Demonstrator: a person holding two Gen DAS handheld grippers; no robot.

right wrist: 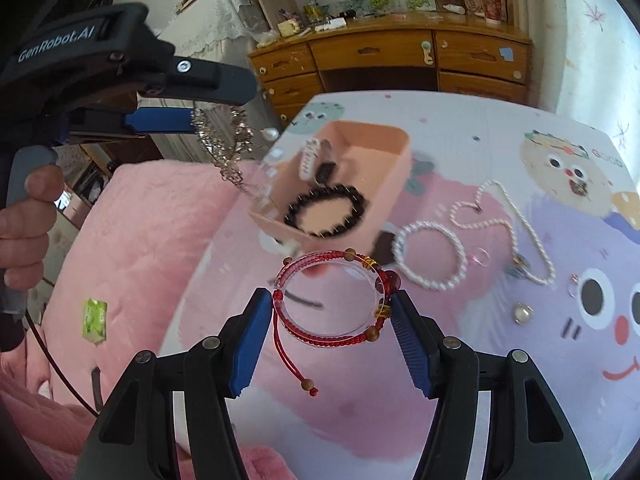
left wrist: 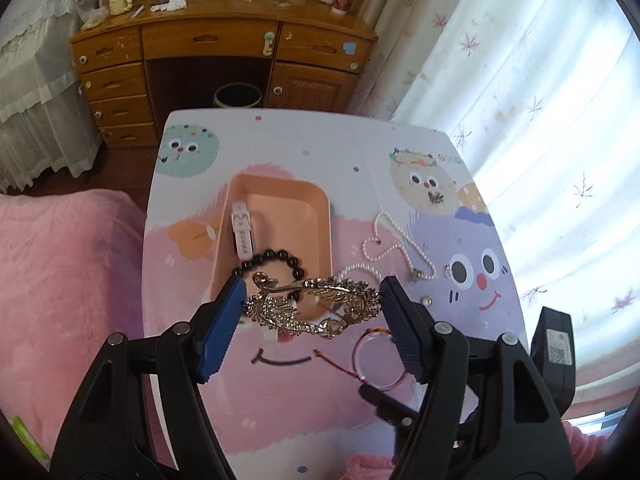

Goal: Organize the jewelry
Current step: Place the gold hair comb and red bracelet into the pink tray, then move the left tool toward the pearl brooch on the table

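- The left gripper (left wrist: 312,304) has its blue pads pressed on both ends of a shiny gold bangle (left wrist: 316,308) with sparkly bits; it holds the bangle up in the air, over the near end of the tray
- The right gripper (right wrist: 332,308) has its pads squeezed on a red string bracelet (right wrist: 332,296) wrapped round a see-through ring; a red cord with a little bead hangs down from it
- In the right wrist view, a hand (right wrist: 24,224) grips the handle of the left gripper, and the gold bangle dangles from it
- Under both grippers is a small table (left wrist: 304,400) with a pink and purple cartoon top
- A peach tray (left wrist: 280,220) sits on the table; inside it lie a black bead bracelet (left wrist: 272,264) and a white strap (left wrist: 242,232) leaning on its left wall
- Just right of the tray lie a pearl bracelet (right wrist: 432,256) and a long pearl necklace (left wrist: 400,248)
- Near the purple face lies a small round pearl piece (right wrist: 522,314)
- A pink blanket (left wrist: 68,280) covers the bed to the left of the table
- Far back stands a wooden desk (left wrist: 224,52) with drawers and small clutter on top
- White curtains (left wrist: 520,100) hang on the right
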